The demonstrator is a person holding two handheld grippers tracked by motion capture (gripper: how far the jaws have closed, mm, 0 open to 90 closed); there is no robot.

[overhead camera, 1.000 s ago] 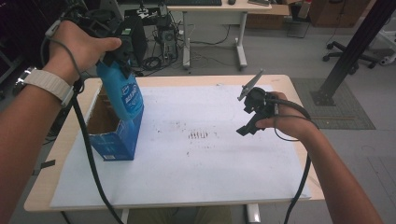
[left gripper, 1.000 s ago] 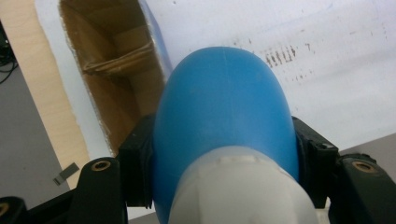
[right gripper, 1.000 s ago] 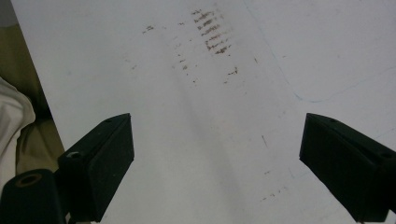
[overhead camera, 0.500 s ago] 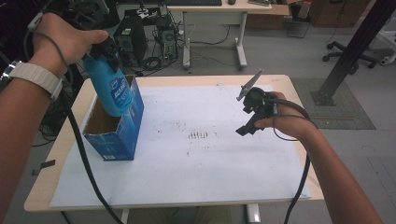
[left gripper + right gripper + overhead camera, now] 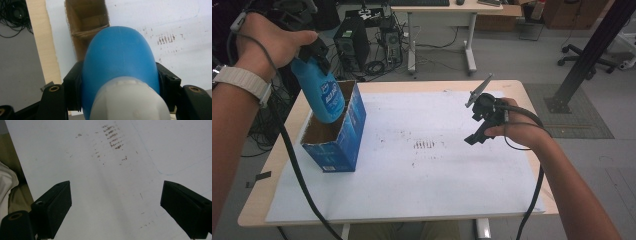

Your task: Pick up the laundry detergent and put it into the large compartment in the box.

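L gripper (image 5: 314,52) pinching bottle (image 5: 323,95) upright above box (image 5: 343,142) for lowering in; R gripper (image 5: 115,212) spread, idle right of box.

Your high view looks forward and down over the whole table (image 5: 512,87); your left gripper view sits close above the blue bottle (image 5: 120,60), your right one looks down near the white sheet (image 5: 112,182), which all three share

Even, soft room light over my table (image 5: 512,90); shadows faint. My close-up of the bottle (image 5: 120,60) is blurred.
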